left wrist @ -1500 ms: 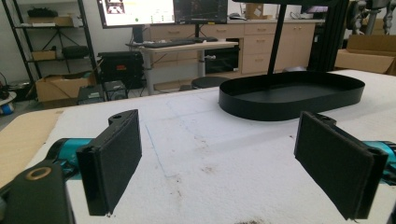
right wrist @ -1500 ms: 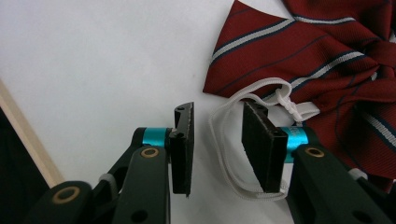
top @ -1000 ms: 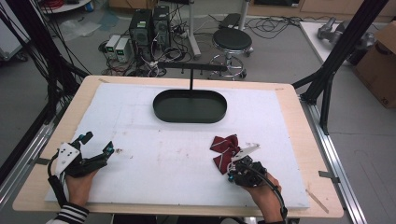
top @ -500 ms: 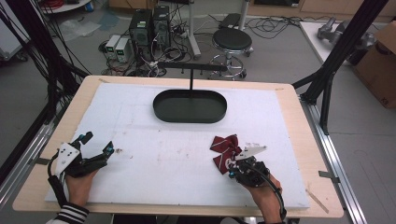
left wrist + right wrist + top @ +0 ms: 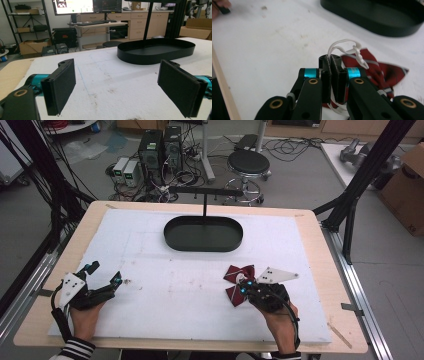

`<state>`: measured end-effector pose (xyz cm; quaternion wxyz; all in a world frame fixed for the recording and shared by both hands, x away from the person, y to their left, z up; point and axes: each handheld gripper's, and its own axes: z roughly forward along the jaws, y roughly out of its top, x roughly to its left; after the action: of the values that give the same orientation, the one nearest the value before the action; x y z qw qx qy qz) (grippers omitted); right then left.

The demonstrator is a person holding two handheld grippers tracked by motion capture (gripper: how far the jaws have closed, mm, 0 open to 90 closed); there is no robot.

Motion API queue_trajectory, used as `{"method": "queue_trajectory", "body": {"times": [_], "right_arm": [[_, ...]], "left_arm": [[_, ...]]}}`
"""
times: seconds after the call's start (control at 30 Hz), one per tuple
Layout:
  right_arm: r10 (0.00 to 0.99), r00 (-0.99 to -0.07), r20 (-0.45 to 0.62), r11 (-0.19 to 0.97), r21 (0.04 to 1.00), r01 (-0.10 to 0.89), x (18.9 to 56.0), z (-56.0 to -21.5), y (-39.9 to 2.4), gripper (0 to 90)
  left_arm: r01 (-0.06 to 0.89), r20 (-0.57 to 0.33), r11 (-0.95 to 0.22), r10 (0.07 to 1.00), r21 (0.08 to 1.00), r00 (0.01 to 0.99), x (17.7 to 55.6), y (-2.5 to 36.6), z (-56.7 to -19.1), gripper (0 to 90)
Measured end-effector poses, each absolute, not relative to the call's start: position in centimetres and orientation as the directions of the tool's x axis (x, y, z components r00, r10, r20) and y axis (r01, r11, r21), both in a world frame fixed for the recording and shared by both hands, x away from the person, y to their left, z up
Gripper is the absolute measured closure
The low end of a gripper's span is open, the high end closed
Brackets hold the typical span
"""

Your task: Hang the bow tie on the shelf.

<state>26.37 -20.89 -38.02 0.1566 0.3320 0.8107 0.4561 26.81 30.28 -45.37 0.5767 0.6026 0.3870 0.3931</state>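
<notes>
A dark red bow tie (image 5: 238, 279) with pale stripes lies on the white mat at the front right; its white strap (image 5: 344, 47) loops up between the jaws in the right gripper view. My right gripper (image 5: 243, 287) (image 5: 331, 75) is shut on that strap, over the bow tie (image 5: 384, 71). At the front left my left gripper (image 5: 104, 276) (image 5: 120, 83) rests low over the mat, open, with nothing between its pads. A black oval tray (image 5: 203, 234) (image 5: 155, 51) (image 5: 374, 15) stands at the back middle with a thin black T-shaped stand rising from it.
The white mat (image 5: 165, 290) covers a wooden table (image 5: 320, 250). Beyond the far edge are a stool (image 5: 248, 162), computer boxes (image 5: 160, 147) and cables on the floor. Black frame posts (image 5: 357, 185) stand at the right.
My right gripper has shifted slightly forward and right with the strap, and the bow tie has moved a little with it. The left gripper stays still.
</notes>
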Motion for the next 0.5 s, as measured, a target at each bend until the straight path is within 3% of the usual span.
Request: {"method": "queue_trajectory", "body": {"times": [0.5], "right_arm": [[0.666,-0.743,0.06,0.234,0.929,0.285,28.5,-33.9,-19.4,87.2]], "left_arm": [[0.015,0.028,-0.037,0.92,0.999,0.39,26.8,30.3,-45.4,15.3]]}}
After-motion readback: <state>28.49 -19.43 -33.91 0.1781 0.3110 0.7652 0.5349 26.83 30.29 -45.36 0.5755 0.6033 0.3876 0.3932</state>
